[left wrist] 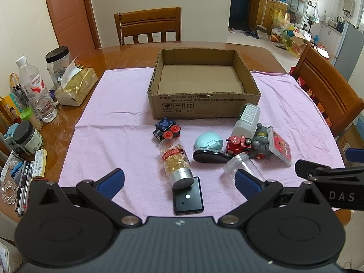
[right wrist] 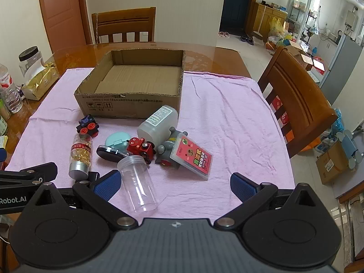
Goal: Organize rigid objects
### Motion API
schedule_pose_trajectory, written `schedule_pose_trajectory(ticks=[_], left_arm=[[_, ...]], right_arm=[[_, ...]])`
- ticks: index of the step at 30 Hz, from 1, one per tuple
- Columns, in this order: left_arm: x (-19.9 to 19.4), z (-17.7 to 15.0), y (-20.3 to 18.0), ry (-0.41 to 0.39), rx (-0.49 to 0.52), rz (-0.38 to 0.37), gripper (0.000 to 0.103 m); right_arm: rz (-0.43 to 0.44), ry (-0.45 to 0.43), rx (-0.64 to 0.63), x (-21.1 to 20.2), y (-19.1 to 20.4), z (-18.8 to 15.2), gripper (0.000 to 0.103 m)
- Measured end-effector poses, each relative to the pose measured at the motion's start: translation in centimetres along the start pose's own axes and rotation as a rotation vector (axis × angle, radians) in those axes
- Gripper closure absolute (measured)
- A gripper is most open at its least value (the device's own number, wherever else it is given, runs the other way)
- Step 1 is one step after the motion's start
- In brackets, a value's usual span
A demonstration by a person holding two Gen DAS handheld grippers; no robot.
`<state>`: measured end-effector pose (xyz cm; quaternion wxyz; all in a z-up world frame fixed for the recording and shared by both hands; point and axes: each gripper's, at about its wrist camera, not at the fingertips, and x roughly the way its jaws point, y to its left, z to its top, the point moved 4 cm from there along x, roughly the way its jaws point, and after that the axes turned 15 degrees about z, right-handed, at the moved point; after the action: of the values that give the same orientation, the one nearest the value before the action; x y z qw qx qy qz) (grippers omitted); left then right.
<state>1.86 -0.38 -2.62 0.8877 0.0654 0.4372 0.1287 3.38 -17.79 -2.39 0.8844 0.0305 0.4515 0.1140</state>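
An empty cardboard box [left wrist: 250, 79] [right wrist: 127, 104] sits on the pink towel [left wrist: 113, 136] [right wrist: 227, 125]. In front of it lie a black-and-red toy block [left wrist: 165, 128] [right wrist: 88, 125], a capsule bottle [left wrist: 176, 162] [right wrist: 80, 154], a black device [left wrist: 187, 196], a teal round case [left wrist: 208, 142] [right wrist: 117, 141], a red toy car [left wrist: 237, 144] [right wrist: 140, 147], a white bottle [left wrist: 246, 120] [right wrist: 159, 122], a grey toy [left wrist: 261, 141] [right wrist: 167, 152], a red card case [left wrist: 281, 146] [right wrist: 193, 157] and a clear jar [left wrist: 244, 166] [right wrist: 138, 184]. My left gripper [left wrist: 179, 179] and right gripper [right wrist: 176, 183] both hover open, holding nothing.
Jars, a water bottle [left wrist: 37, 91], a gold tissue box [left wrist: 77, 88] [right wrist: 39, 79] and pens crowd the left table edge. Wooden chairs stand behind [left wrist: 147, 26] [right wrist: 124, 25] and to the right [left wrist: 327, 86] [right wrist: 295, 97]. The right side of the towel is bare.
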Motion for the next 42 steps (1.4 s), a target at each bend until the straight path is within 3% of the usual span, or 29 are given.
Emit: schedule_pose_trajectory(ticks=[42], left_arm=[[-1.3,0.3,-1.1,-0.014,-0.014,0.014,0.001]], right_arm=[[0.028,-0.017,-0.025,-0.8,-1.4,0.6,0.000]])
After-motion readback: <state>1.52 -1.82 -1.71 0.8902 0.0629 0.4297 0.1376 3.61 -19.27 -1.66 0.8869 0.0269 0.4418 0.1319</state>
